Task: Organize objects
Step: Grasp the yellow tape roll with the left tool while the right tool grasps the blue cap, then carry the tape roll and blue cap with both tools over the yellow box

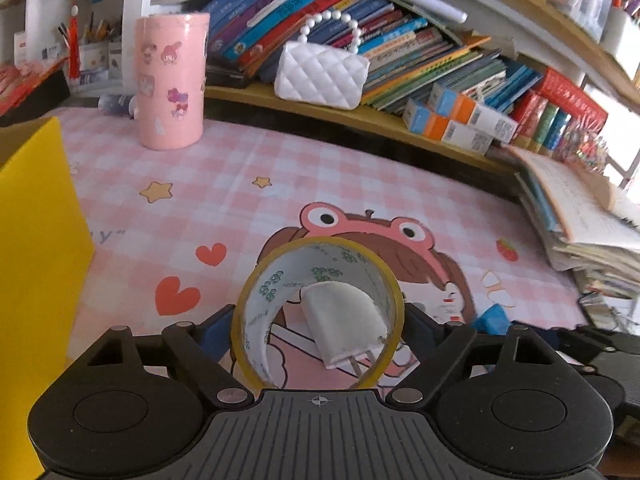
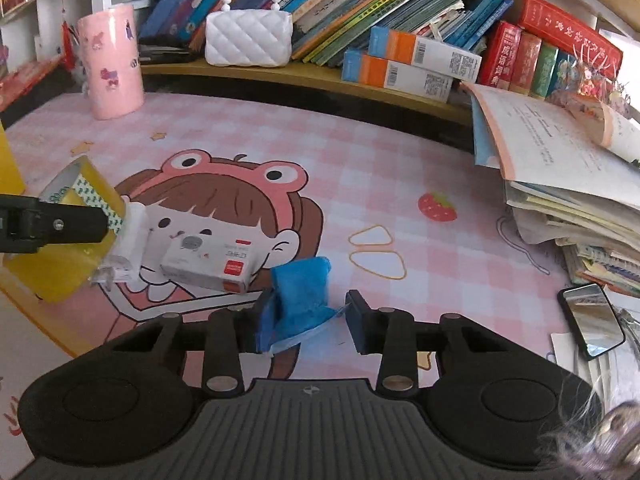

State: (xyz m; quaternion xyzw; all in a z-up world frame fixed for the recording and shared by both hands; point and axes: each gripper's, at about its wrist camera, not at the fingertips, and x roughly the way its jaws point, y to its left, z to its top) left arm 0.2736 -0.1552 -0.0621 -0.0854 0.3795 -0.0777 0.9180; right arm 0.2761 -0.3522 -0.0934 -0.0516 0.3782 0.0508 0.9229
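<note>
My left gripper (image 1: 318, 320) has a yellowish tape roll (image 1: 280, 276) standing on edge between its fingers, white charger plug (image 1: 344, 320) visible through the hole. Yellow box (image 1: 36, 260) at the desk's (image 1: 320, 176) left edge.

On the pink checked mat (image 1: 168, 216) we can read only the letters "y" and a closing quote mark beside the yellow box (image 1: 36, 240). The orange-and-blue boxes (image 2: 404, 60) carry barcodes, the small white box (image 2: 208, 264) a red label, the red book (image 2: 568, 24) gold characters; all too small for us to read.
</note>
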